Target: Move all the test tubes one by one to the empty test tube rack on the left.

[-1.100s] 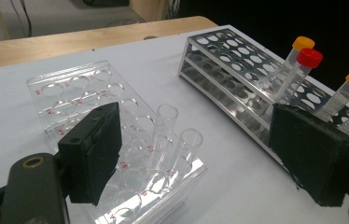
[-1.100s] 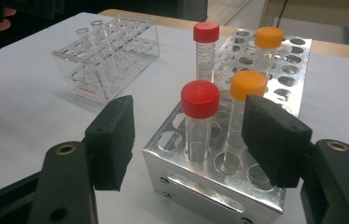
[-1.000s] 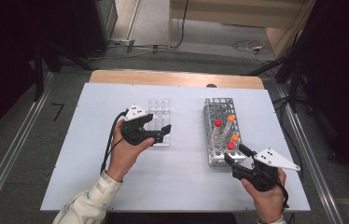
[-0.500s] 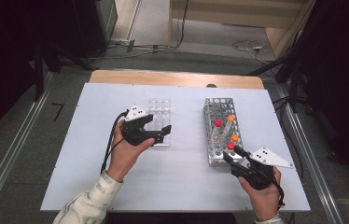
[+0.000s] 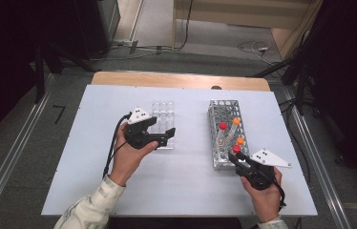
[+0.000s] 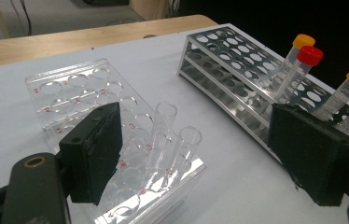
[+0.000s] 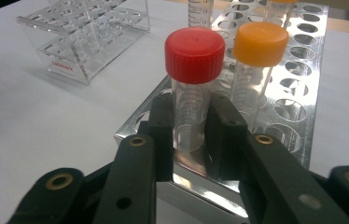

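**Inspector:** Status of the right gripper (image 7: 189, 123)?

**Onlooker:** Its jaws have just been closing, and the red-capped tube (image 7: 193, 84) now stands between them, pads pressed on the clear body just below the cap. In the high view the gripper (image 5: 237, 160) sits at the lower right, at the near end of the metal rack (image 5: 217, 138).

**Inspector:** Where does the tube sit?

**Onlooker:** Upright in a hole at the rack's near corner, centre of the right gripper view. An orange-capped tube (image 7: 259, 56) stands just beside it, to its right in that view.

**Inspector:** Left gripper?

**Onlooker:** The left gripper (image 5: 164, 136) is mid-left in the high view, jaws standing wide and holding nothing. They bracket the near end of the clear plastic rack (image 6: 74, 93), in which two open glass tubes (image 6: 165, 126) stand.

**Inspector:** Handling assessment of the held tube?

**Onlooker:** I judge it light, stiff and smooth-walled, likely clear plastic. The round, slick barrel could twist or slip in flat pads. The present hold, high on the barrel under the cap, looks sound: the cap's wider rim would stop it sliding down through the jaws.

**Inspector:** Risks?

**Onlooker:** It should lift straight up; a tilt could bind it in the rack holes or knock the orange-capped neighbour. The rack rests loose on the tabletop (image 5: 186, 181) and may shift.
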A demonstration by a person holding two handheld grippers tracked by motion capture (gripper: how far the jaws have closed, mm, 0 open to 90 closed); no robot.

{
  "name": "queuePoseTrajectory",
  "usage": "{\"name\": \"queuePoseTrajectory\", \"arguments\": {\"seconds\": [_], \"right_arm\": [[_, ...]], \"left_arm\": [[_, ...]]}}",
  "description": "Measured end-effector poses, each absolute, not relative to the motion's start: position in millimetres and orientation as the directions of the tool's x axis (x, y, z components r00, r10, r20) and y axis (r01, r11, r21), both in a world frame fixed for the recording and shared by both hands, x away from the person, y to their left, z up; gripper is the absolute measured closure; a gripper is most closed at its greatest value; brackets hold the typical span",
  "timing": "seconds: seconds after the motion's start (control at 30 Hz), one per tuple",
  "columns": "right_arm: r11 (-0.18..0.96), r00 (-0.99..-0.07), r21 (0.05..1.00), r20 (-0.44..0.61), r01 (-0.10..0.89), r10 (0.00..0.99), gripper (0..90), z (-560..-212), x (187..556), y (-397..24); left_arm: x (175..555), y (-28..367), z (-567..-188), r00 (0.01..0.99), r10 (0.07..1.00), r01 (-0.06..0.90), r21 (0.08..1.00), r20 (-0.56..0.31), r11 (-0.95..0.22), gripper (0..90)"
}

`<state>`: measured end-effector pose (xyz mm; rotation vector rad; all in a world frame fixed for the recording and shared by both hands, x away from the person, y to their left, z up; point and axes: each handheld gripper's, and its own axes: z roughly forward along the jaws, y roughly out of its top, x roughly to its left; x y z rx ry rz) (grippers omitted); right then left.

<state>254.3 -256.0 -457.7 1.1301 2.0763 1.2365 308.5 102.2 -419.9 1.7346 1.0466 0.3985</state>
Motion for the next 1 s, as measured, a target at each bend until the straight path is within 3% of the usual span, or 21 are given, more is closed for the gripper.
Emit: {"name": "queuePoseTrajectory", "arguments": {"seconds": [0.7, 1.0], "right_arm": [[0.209, -0.571, 0.940, -0.017, 0.272, 0.821, 72.0, -388.7, 238.9, -259.5], [0.239, -0.626, 0.933, -0.019, 0.270, 0.780, 72.0, -390.4, 240.3, -234.1]], "left_arm": [[306.6, 103.0, -416.5, 0.568, 0.796, 0.449, 0.889, -0.209, -0.087, 19.2], [304.0, 102.3, -413.9, 0.577, 0.790, 0.442, 0.893, -0.206, -0.090, 19.9]]}}
